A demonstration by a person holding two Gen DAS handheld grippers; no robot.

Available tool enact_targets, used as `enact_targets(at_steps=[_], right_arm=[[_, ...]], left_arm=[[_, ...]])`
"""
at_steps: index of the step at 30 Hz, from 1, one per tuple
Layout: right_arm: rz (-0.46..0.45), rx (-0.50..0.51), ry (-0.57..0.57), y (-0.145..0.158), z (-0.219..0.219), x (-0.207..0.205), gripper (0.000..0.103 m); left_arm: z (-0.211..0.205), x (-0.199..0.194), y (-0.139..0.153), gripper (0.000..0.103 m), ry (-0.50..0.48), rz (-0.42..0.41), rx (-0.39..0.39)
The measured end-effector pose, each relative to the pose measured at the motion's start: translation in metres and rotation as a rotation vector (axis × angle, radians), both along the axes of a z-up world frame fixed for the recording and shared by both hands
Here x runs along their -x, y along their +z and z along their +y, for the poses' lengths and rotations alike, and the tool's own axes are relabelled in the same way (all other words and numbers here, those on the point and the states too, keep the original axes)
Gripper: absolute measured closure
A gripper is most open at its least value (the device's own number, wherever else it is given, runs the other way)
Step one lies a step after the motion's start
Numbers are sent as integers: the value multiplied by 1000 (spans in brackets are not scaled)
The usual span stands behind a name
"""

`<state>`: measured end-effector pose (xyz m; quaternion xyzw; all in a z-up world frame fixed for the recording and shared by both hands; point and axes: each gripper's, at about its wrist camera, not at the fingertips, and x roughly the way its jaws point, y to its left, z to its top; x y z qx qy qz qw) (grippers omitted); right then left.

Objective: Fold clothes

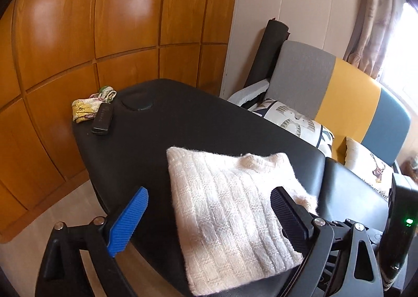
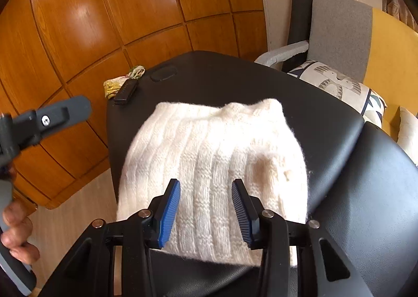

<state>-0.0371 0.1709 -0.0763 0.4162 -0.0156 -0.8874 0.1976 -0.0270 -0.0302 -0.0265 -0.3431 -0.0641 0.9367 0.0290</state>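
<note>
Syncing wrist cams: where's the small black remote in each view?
Left wrist: small black remote upper left, at the black table's far corner.
Right wrist: remote upper left of centre, beyond the folded white knitted sweater.
Shared landmark: yellow floral cloth touching it.

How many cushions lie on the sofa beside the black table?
2: a patterned cushion near the grey backrest section, and a deer-print cushion further right. Others may be hidden.
</note>
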Motion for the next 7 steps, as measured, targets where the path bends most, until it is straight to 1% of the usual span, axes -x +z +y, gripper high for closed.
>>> enact_targets(at_steps=[7], right_arm=[[-4, -65, 11, -8, -8, -1, 62]], left_arm=[[-3, -4, 5, 5, 9, -12, -25]])
